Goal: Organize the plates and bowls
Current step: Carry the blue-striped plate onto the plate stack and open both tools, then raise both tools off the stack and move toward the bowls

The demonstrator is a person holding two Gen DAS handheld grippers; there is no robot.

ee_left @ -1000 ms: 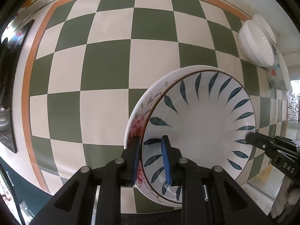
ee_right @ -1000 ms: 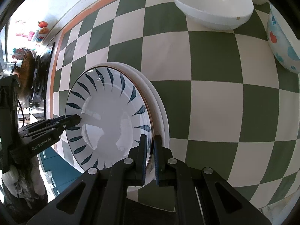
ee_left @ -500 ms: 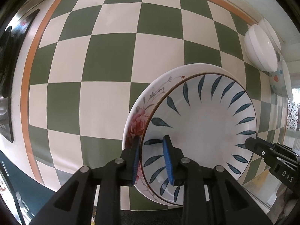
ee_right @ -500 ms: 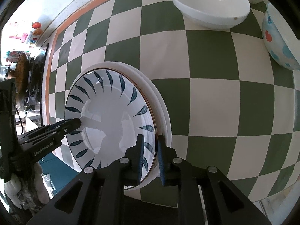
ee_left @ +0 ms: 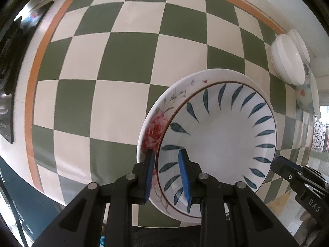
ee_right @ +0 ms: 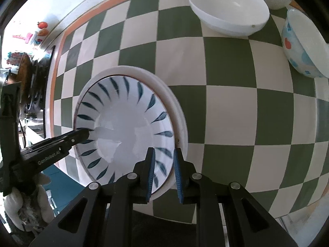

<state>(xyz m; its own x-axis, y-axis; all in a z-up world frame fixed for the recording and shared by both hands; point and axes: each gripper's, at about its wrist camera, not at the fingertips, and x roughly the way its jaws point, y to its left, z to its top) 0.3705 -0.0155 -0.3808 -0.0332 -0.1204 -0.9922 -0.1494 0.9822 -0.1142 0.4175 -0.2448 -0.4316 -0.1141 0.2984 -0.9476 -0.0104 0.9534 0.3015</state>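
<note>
Left gripper (ee_left: 167, 173): jaws parted, straddling the near-left rim of the leaf plate (ee_left: 220, 142) and floral plate (ee_left: 153, 131) beneath, not clamped. Right gripper (ee_right: 163, 171): jaws likewise apart astride the opposite rim. The stack lies flat between both, equally near each. Beyond on the checked cloth (ee_right: 226, 107): white bowl (ee_right: 228, 16), spotted bowl (ee_right: 302, 47).

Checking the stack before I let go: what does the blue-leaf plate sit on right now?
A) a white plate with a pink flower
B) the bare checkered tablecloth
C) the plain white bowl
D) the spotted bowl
A: the blue-leaf plate rests inside a larger flower plate, whose rim shows around it, while both bowls stand apart at the far edge.
</note>
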